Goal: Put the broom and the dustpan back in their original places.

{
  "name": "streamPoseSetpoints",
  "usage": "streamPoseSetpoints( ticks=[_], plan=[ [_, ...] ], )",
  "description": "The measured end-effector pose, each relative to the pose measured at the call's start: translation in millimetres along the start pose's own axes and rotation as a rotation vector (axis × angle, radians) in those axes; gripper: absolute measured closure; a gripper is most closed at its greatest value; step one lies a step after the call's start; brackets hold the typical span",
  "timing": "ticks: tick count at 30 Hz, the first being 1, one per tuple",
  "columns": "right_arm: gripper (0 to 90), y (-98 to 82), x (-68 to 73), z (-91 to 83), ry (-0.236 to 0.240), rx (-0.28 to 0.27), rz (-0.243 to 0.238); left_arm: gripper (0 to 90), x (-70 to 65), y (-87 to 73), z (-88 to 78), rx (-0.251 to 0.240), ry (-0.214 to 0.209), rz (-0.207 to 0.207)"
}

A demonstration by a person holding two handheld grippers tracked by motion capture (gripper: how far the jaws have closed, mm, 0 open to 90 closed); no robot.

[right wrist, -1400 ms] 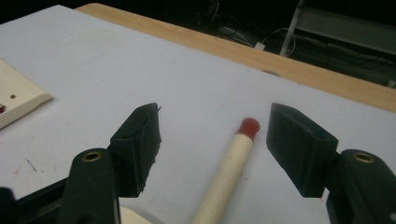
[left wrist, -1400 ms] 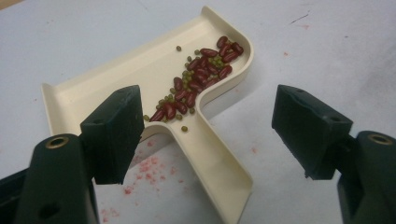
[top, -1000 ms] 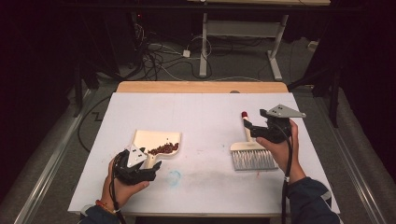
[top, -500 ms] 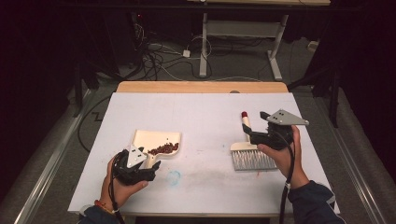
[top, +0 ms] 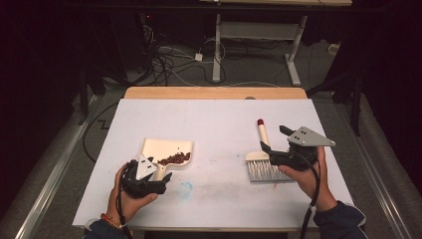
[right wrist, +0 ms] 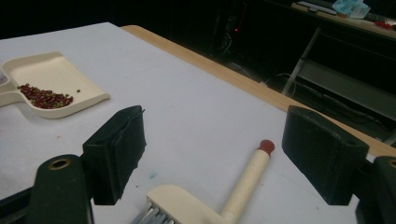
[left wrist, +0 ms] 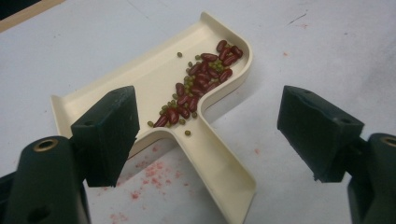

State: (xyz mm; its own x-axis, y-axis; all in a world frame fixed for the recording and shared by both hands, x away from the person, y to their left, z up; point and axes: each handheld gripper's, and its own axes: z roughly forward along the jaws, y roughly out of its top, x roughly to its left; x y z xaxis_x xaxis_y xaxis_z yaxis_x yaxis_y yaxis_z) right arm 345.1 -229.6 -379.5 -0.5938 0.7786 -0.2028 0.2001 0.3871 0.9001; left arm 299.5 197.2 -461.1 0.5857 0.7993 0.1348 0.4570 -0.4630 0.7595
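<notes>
A cream dustpan [top: 166,148] [left wrist: 140,88] lies at the near left of the white table and holds red and green beans [top: 174,159] [left wrist: 201,79]. My left gripper [top: 154,172] [left wrist: 210,102] is open. Its jaws have just been opening; they straddle the pan's handle without touching it. A cream brush [top: 262,133] [right wrist: 247,177] with a red-tipped handle and grey bristles lies at the near right. My right gripper [top: 273,139] [right wrist: 217,123] hovers open just over the brush, with the handle below the gap.
A wooden strip [top: 214,92] borders the table's far edge. Red smears and a faint blue mark [top: 185,188] stain the white cover near the dustpan. Beyond the table are floor cables and white desk legs [top: 217,50].
My right gripper has drawn back toward the near edge, over the brush. The left hand has kept its place at the dustpan handle.
</notes>
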Motion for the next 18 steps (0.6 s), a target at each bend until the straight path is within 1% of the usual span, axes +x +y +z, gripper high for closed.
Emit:
streamPoseSetpoints(
  ticks=[3,6,10,13,18],
  plan=[
    [21.6,-3.4,0.5,-5.0,-0.009,-0.001,-0.009,20.5,0.6,0.2,-0.8,-0.003,0.003,0.002],
    [21.7,-7.4,1.2,-10.0,-0.003,0.002,-0.018,20.5,1.7,-0.3,-1.4,-0.006,0.005,0.000],
    [21.7,-14.1,2.6,-15.3,-0.010,0.006,-0.037,20.5,2.0,-0.3,-2.2,-0.008,0.011,0.009],
    [21.7,-20.0,1.6,-18.4,-0.003,0.003,-0.036,20.5,2.0,-0.5,-2.5,-0.007,0.012,0.015],
    [21.6,-29.3,0.4,-23.8,-0.007,-0.005,-0.035,19.8,1.5,-0.6,-2.2,-0.010,0.008,0.023]
  ],
)
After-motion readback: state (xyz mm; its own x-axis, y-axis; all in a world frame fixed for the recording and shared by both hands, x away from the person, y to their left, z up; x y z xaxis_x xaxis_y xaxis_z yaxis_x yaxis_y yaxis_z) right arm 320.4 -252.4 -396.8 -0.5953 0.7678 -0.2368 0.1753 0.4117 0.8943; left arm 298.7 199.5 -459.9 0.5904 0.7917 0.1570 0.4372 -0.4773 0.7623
